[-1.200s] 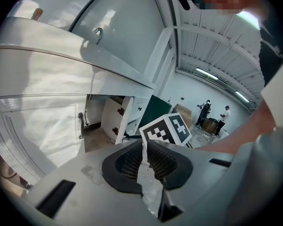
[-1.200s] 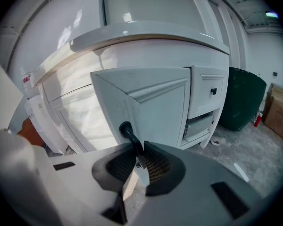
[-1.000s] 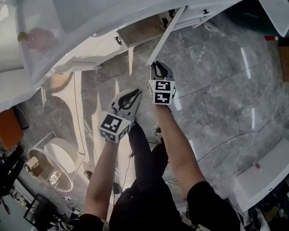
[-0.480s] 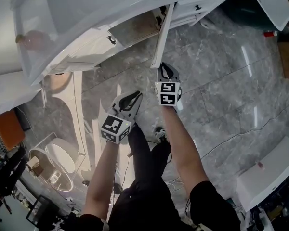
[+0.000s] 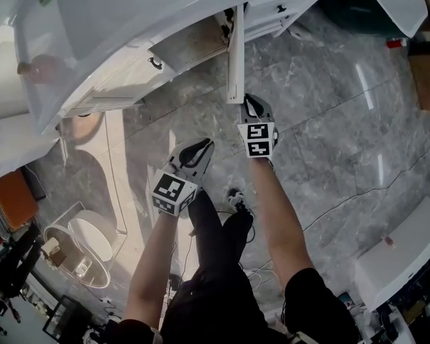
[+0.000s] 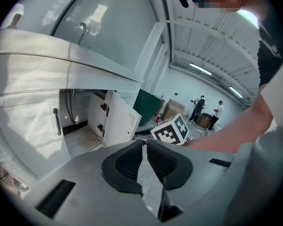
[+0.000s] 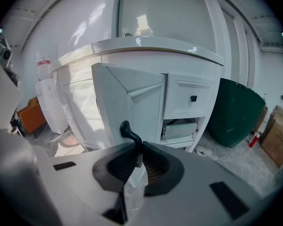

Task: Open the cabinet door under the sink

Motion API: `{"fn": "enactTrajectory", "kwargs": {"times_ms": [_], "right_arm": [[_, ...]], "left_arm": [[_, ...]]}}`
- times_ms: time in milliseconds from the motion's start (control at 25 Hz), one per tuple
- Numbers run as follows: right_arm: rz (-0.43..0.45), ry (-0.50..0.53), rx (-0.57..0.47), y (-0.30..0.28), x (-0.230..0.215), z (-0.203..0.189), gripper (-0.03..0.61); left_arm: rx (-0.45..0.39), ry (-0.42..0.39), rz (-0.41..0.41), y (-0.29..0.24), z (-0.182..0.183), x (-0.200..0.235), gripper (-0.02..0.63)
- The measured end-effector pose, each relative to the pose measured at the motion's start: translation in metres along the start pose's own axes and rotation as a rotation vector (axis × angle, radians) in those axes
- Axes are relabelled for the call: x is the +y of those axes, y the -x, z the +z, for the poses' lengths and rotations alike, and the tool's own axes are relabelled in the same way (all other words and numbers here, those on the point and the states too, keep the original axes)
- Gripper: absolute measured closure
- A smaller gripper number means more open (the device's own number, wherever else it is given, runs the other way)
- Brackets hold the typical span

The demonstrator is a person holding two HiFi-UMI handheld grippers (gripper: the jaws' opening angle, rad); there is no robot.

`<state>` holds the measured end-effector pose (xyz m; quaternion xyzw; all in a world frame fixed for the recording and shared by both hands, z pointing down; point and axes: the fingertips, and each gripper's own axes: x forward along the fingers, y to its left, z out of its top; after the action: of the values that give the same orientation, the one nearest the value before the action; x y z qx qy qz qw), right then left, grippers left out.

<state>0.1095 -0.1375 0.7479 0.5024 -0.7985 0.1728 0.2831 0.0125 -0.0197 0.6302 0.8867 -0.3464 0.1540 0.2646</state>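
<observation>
Over the marble floor (image 5: 330, 120), your outstretched right gripper (image 5: 251, 106) pinches the door handle (image 7: 128, 132) mid-frame; your left gripper (image 5: 198, 147) hangs closed, empty.

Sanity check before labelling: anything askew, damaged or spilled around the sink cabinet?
Nothing stands out. The cabinet door stands swung out only because the right gripper is shut on its handle; no damage or spill shows. The left gripper is shut, empty, apart from the door.

floor (image 5: 330, 127): glossy grey marble tiles | standing on it: white sink cabinet (image 7: 191, 108); dark green bin (image 7: 238, 112); cardboard box (image 5: 426, 77)
</observation>
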Motion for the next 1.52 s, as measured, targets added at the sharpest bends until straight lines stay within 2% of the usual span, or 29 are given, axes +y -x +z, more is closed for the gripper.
{"fn": "enactTrajectory", "kwargs": {"times_ms": [200, 400, 600, 760, 960, 1080, 1160, 1280, 1400, 1520], "right_arm": [[0.055, 0.030, -0.052, 0.007, -0.022, -0.006, 0.489], [0.081, 0.067, -0.052, 0.013, -0.054, -0.010, 0.492], [0.029, 0.088, -0.015, 0.020, -0.090, -0.012, 0.499], [-0.039, 0.053, -0.017, 0.030, -0.115, -0.016, 0.511], [-0.040, 0.081, 0.002, 0.043, -0.123, -0.029, 0.517], [-0.046, 0.040, -0.001, 0.052, -0.121, -0.036, 0.517], [-0.025, 0.039, 0.004, 0.062, -0.113, -0.040, 0.517], [0.059, 0.078, 0.009, 0.084, -0.085, -0.037, 0.518], [0.163, 0.122, 0.000, 0.118, -0.056, -0.019, 0.517], [0.232, 0.141, -0.027, 0.158, -0.040, 0.010, 0.517]], "left_arm": [[-0.004, -0.011, -0.013, 0.001, 0.003, 0.002, 0.574], [-0.002, -0.010, -0.008, 0.002, -0.003, 0.003, 0.574], [-0.002, -0.011, -0.026, 0.000, -0.005, -0.006, 0.574], [-0.013, -0.015, -0.030, -0.003, -0.004, -0.012, 0.574], [-0.007, -0.039, -0.031, -0.004, -0.001, -0.016, 0.574], [-0.004, -0.048, -0.016, -0.002, 0.002, -0.017, 0.574], [-0.002, -0.061, 0.001, -0.003, 0.006, -0.019, 0.574], [-0.011, -0.075, 0.029, 0.000, 0.015, -0.023, 0.574], [-0.022, -0.088, 0.041, 0.004, 0.030, -0.034, 0.574], [-0.046, -0.100, 0.055, 0.011, 0.054, -0.047, 0.574]]}}
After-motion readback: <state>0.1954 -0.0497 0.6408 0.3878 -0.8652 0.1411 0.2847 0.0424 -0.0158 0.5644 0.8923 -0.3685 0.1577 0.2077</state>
